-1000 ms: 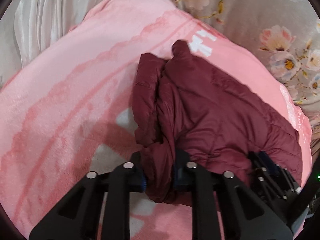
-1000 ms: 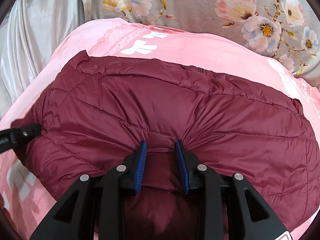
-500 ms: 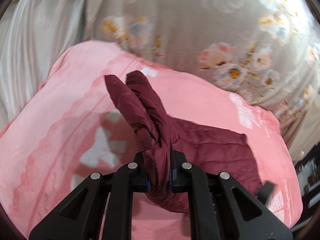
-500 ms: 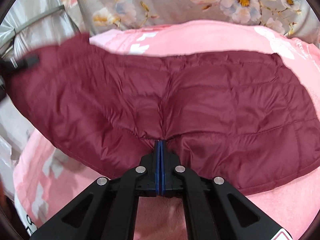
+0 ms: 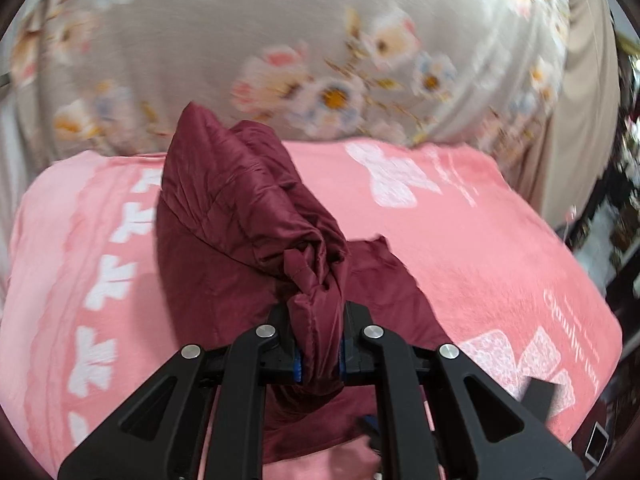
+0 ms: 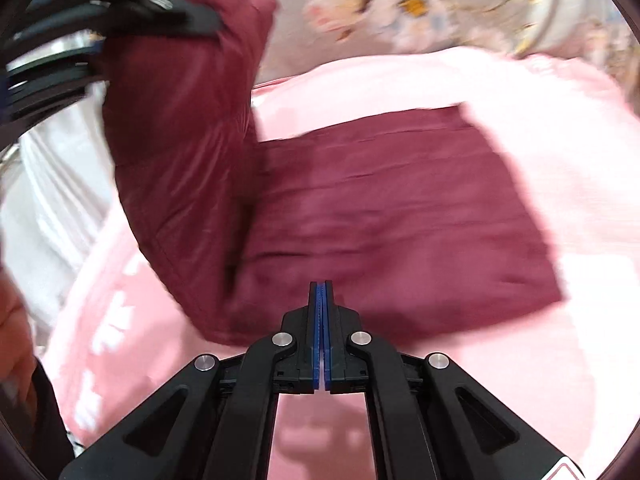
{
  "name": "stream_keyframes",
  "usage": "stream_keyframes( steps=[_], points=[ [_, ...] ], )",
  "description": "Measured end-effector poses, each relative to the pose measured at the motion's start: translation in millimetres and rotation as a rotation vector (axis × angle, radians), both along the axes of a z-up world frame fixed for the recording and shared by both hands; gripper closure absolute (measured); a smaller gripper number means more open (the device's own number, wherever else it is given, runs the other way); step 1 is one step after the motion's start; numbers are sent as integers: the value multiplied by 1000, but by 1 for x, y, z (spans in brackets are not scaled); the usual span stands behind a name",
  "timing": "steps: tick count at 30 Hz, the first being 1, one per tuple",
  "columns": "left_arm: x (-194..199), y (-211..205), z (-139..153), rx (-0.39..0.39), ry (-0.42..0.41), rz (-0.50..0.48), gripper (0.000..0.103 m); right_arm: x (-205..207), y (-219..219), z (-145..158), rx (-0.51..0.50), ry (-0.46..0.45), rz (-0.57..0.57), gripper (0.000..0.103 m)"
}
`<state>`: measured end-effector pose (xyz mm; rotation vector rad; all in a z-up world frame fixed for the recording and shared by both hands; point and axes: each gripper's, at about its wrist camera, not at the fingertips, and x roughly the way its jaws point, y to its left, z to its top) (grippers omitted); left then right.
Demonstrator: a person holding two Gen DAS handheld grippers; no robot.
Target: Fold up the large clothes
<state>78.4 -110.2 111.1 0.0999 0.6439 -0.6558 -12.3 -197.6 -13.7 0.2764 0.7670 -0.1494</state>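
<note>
Clamping a thick bunch of maroon fabric between its blue pads, the left gripper (image 5: 320, 354) holds one end of the quilted jacket (image 5: 244, 216) raised off the pink blanket (image 5: 480, 240). From the left wrist view the gathered part stands up as a puffy ridge that runs away from the jaws toward the floral cover (image 5: 280, 40) at the far side, its top corner pointing up and slightly left. A flatter flap of the same jacket lies on the blanket just right of the jaws.

From the right wrist view, the jacket (image 6: 400, 220) forms an L: the larger panel lies flat on the pink blanket (image 6: 540, 360), its long axis running left to right, with a fairly straight far edge and a squared right corner. The left end is pulled upward into a near-vertical column that ends at the left gripper (image 6: 120, 20), which pinches its top in the upper left of that view. The right gripper (image 6: 321, 336) has its blue pads pressed flat together, tips at the near hem of the flat panel; whether any cloth is caught between them cannot be told, since the view is blurred. Pale white drapery (image 6: 52, 200) hangs at the left beyond the blanket.
</note>
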Motion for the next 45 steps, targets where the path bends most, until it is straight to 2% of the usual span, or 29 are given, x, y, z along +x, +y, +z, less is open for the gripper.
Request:
stream_keyframes(
  steps=[5, 7, 9, 11, 14, 17, 18, 20, 21, 22, 24, 26, 27, 28, 30, 34, 39, 41, 42, 43, 45],
  points=[
    [-3, -64, -35, 86, 92, -57, 92, -25, -42, -7, 11, 37, -97, 99],
    [-1, -86, -60, 124, 147, -64, 92, -32, -52, -12, 18, 51, -121, 99],
    [0, -99, -81, 153, 180, -58, 86, -41, -63, -17, 23, 61, -143, 99],
    [-4, -99, -84, 142, 186, -51, 80, -46, -70, -18, 23, 64, -159, 99],
    [-10, -85, -59, 72, 180, -49, 64, -50, -84, -11, 20, 49, -178, 97],
    [-10, -47, -8, -61, 86, 1, 38, -48, -98, 11, 5, 0, -181, 96],
    [-8, -33, 8, -90, 36, 45, 33, -46, -98, 24, -11, -29, -176, 95],
    [4, -13, 25, -85, -42, 153, 31, -33, -104, 49, -39, -74, -157, 93],
    [19, -4, 29, -61, -61, 211, 31, -30, -105, 61, -47, -100, -146, 88],
    [35, 3, 26, -38, -57, 254, 31, -23, -104, 74, -55, -126, -133, 78],
    [73, 13, 13, 35, -24, 332, 31, -4, -103, 95, -62, -166, -105, 62],
    [104, 14, -4, 101, 2, 386, 31, 11, -96, 111, -76, -196, -78, 56],
    [119, 14, -14, 134, 20, 423, 32, 24, -92, 118, -92, -200, -66, 49],
    [131, 13, -24, 147, 46, 440, 32, 35, -86, 121, -105, -200, -57, 44],
    [142, 20, -38, 152, 92, 460, 33, 71, -83, 119, -104, -168, -32, 41],
    [148, 27, -55, 154, 123, 471, 33, 129, -83, 102, -57, -72, -23, 41],
    [155, 24, -64, 153, 134, 460, 33, 187, -89, 61, -50, 91, -35, 42],
    [158, 20, -65, 154, 135, 456, 33, 201, -94, 42, -25, 151, -20, 56],
    [159, 17, -67, 156, 137, 452, 33, 203, -95, 35, -8, 162, -4, 79],
    [160, 15, -67, 157, 139, 448, 33, 202, -97, 30, 13, 161, 8, 93],
    [160, 11, -68, 157, 142, 437, 33, 190, -101, 33, -4, 115, -3, 99]
  ],
)
